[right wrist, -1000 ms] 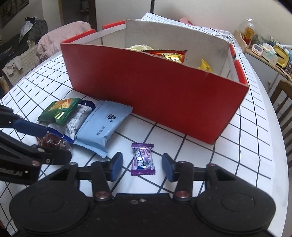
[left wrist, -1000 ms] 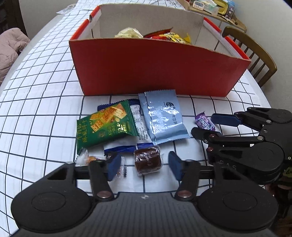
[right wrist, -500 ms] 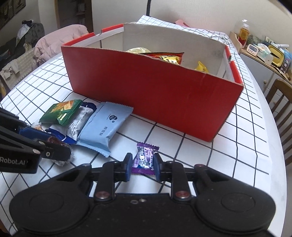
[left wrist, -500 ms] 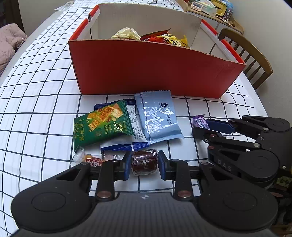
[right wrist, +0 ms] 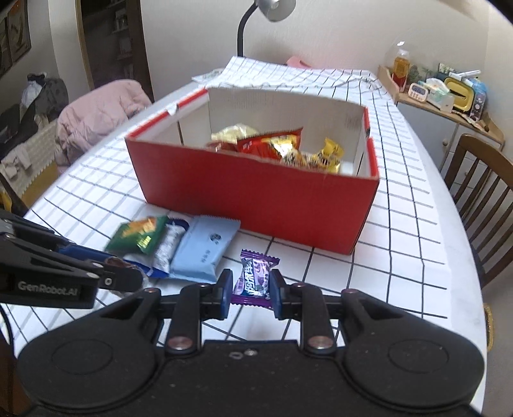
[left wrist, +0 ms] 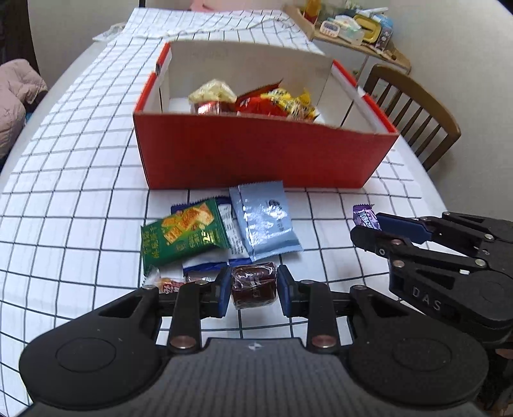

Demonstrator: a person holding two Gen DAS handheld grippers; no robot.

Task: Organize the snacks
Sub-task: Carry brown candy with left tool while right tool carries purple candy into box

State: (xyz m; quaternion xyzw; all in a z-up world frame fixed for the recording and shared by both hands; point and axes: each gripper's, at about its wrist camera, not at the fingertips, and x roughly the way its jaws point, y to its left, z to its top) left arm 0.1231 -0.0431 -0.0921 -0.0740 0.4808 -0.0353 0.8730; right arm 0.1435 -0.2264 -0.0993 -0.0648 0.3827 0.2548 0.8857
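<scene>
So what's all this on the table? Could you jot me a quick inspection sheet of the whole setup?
Surface: table under a white grid-pattern cloth.
Job's things: red box, open, already holding snacks; green cracker pack and light blue packet lie in front of it.
Clutter: small orange-wrapped sweet beside the left gripper.
Grippers: left gripper shut on a brown candy; right gripper shut on a purple candy.
Cables: nothing seen.
Surroundings: wooden chair, desk lamp, cluttered shelf.
</scene>
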